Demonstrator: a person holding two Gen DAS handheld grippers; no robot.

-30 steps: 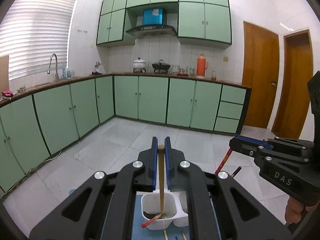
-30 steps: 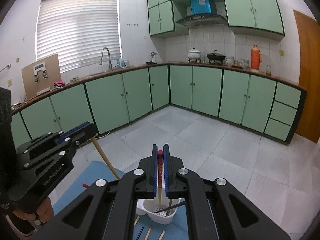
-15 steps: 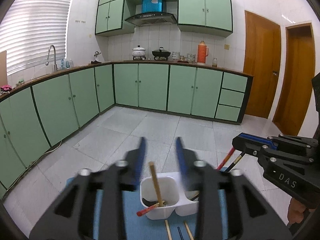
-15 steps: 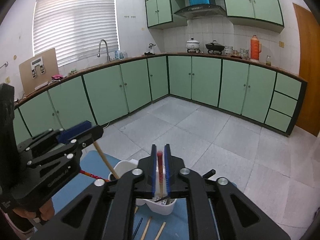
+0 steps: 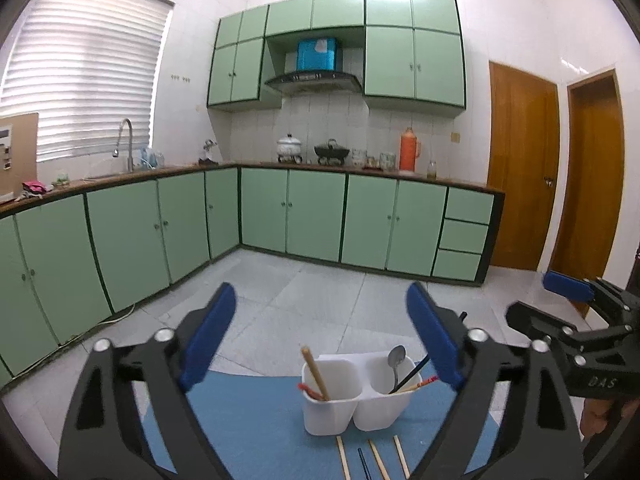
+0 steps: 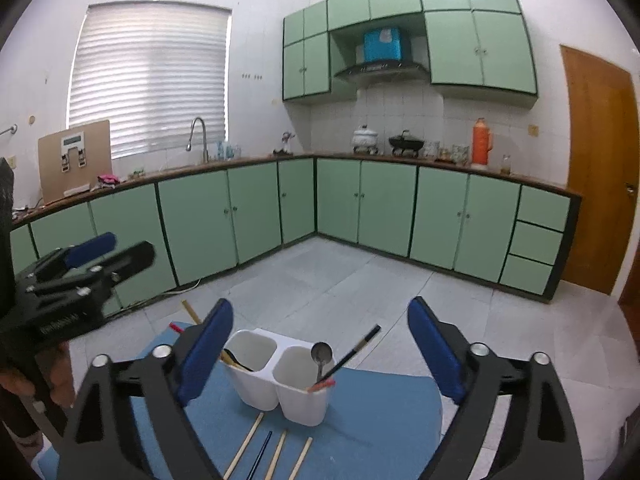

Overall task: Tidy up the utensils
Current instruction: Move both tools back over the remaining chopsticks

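My left tongs and my right tongs both gape wide, holding nothing, above the white two-cup holder on the blue mat. In the holder's left cup lean a wooden chopstick and a red one; the right cup has a spoon and a black chopstick. Four loose chopsticks lie on the mat just in front of the holder.
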